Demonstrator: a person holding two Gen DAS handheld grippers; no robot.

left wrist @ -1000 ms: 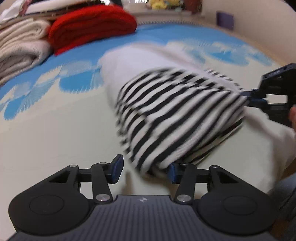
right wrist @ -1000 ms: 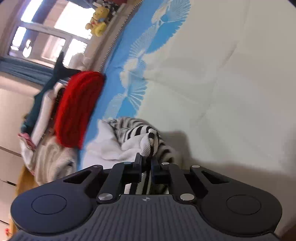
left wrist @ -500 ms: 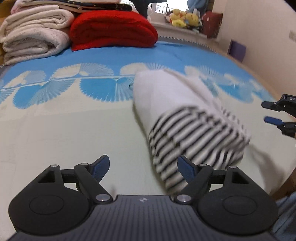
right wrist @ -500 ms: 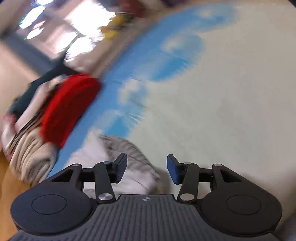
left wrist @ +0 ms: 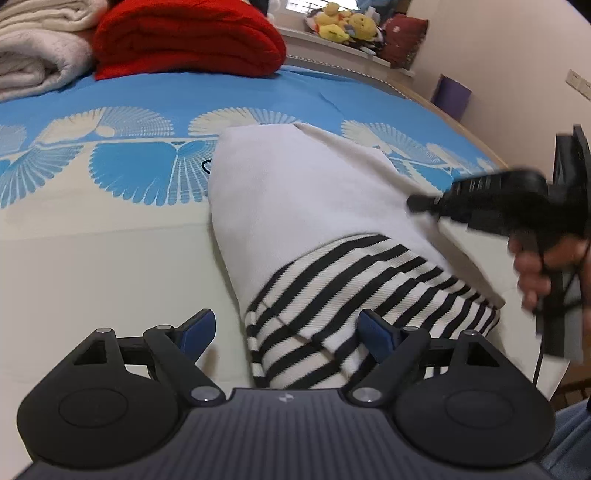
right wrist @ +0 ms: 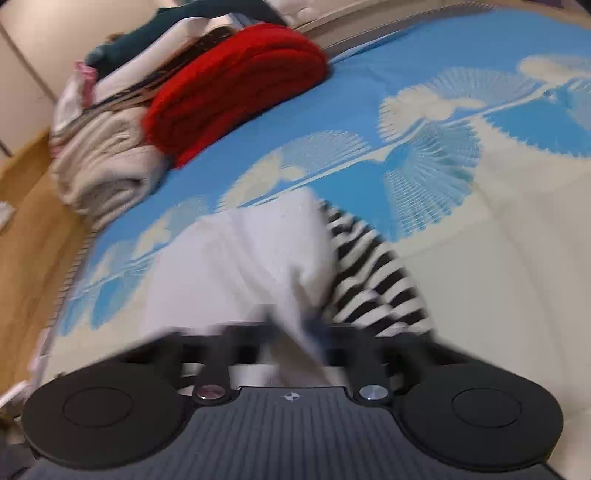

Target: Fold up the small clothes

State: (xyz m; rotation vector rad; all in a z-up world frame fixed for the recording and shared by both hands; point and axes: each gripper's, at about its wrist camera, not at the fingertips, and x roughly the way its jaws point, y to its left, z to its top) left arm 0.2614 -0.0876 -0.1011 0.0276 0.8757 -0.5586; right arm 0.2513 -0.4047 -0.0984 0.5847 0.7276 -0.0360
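A small garment lies folded on the bed: a white part (left wrist: 295,192) over a black-and-white striped part (left wrist: 351,288). My left gripper (left wrist: 288,332) is open, its blue fingertips (left wrist: 197,326) on either side of the striped end. My right gripper (right wrist: 291,332) shows blurred in the right wrist view, its fingers close together around a white fold of the garment (right wrist: 240,258); the stripes (right wrist: 373,280) lie to its right. The right gripper also shows in the left wrist view (left wrist: 417,203) at the garment's right edge.
A folded red blanket (left wrist: 184,37) and cream blankets (left wrist: 33,59) are stacked at the far side of the blue-and-cream bedspread (left wrist: 110,240). Plush toys (left wrist: 340,26) sit on the windowsill. The bed's edge and wooden floor (right wrist: 26,221) lie to the left in the right wrist view.
The right gripper let go of the striped end, opened, swung round and came in on the white fold. The left gripper opened and drew back; the garment settled flat.
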